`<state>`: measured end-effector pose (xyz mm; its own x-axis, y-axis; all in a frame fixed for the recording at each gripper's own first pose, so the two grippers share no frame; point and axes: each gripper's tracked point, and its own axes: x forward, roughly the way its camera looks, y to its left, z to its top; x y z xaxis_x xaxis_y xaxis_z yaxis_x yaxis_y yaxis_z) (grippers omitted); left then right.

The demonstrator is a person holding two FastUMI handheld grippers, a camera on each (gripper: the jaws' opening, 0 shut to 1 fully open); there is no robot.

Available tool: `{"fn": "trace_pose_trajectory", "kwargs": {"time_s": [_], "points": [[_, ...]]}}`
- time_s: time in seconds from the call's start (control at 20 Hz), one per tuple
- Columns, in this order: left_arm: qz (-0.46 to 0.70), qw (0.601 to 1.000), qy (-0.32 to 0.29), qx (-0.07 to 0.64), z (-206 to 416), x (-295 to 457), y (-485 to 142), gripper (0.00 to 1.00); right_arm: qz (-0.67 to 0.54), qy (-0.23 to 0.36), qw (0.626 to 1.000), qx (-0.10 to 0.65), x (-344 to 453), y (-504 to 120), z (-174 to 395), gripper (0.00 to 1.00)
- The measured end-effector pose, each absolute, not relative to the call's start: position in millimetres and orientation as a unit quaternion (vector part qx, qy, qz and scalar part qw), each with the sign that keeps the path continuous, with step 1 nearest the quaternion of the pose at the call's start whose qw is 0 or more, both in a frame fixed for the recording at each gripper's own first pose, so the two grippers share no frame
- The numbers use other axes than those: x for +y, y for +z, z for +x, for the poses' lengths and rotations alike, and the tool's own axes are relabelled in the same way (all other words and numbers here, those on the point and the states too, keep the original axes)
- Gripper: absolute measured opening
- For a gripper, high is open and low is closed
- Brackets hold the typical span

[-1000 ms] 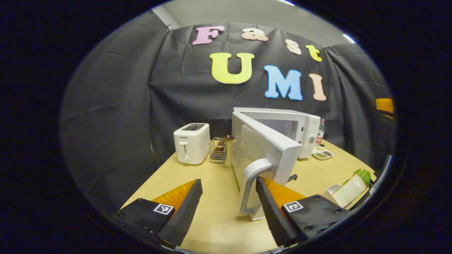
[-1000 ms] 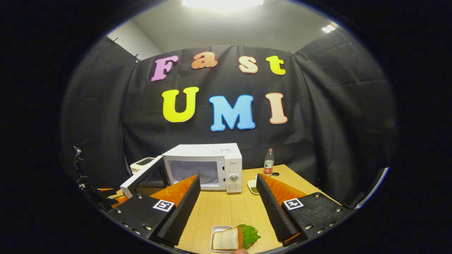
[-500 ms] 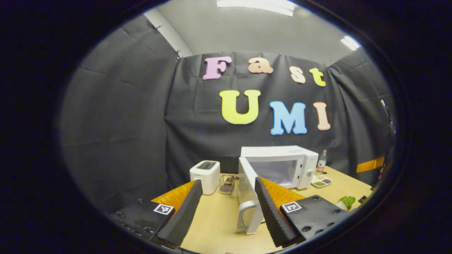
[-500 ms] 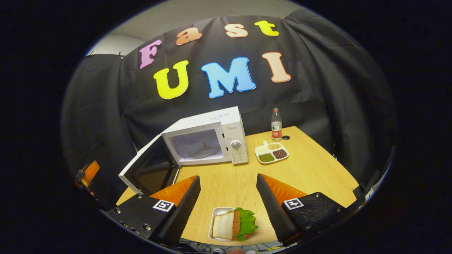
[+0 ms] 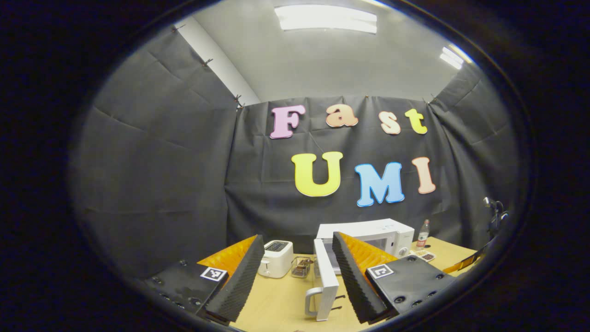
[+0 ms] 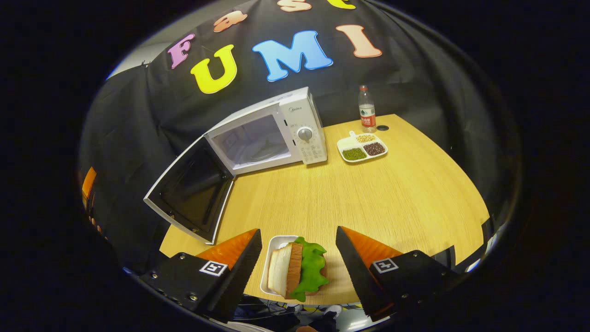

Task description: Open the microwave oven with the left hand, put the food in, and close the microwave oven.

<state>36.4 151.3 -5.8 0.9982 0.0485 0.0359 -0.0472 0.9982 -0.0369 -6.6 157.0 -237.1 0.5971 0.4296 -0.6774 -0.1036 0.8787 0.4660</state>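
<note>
The white microwave stands at the back of the wooden table with its door swung wide open to the left. A sandwich with lettuce lies on a small white tray at the table's near edge. My right gripper hangs open above it, a finger on either side, touching nothing. In the left gripper view the microwave and its door with the handle sit low and far. My left gripper is open, raised and pulled back from the door.
A divided dish of beans and a water bottle stand right of the microwave. A white toaster and a wire rack stand to its left. Bare tabletop stretches between the sandwich and the oven.
The left gripper let go of the door handle, drew back and tilted upward. The right gripper tipped downward and moved over the sandwich, which now lies between its open fingers.
</note>
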Motion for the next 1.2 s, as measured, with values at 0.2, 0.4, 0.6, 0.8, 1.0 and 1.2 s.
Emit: {"fn": "trace_pose_trajectory", "kwargs": {"time_s": [0.2, 0.4, 0.6, 0.8, 1.0, 1.2], "points": [[-0.011, 0.999, 0.035, -0.014, 26.7, 139.2, -6.1, 0.98, 0.197, 0.176, 0.842, 0.471, 160.8, -265.6, -22.8, 0.98], [0.001, 0.999, 0.046, -0.009, 17.1, 125.5, -8.3, 0.98, 0.211, 0.206, 0.813, 0.502, 170.4, -286.8, -33.6, 0.98], [0.01, 0.998, 0.055, -0.01, 7.5, 114.7, -4.5, 0.95, 0.265, 0.223, 0.769, 0.537, 182.9, -295.8, -50.4, 0.85], [0.011, 0.997, 0.071, -0.006, -2.2, 115.9, -5.5, 0.92, 0.328, 0.225, 0.732, 0.553, 193.1, -292.4, -53.9, 0.6], [0.002, 0.997, 0.078, -0.007, -8.8, 115.5, -7.8, 0.96, 0.356, 0.223, 0.714, 0.56, 191.7, -291.7, -56.2, 0.35], [0.004, 0.997, 0.073, -0.008, 1.7, 115.3, -10.2, 1.0, 0.354, 0.241, 0.725, 0.54, 193.7, -270.5, -48.2, 0.35]]}}
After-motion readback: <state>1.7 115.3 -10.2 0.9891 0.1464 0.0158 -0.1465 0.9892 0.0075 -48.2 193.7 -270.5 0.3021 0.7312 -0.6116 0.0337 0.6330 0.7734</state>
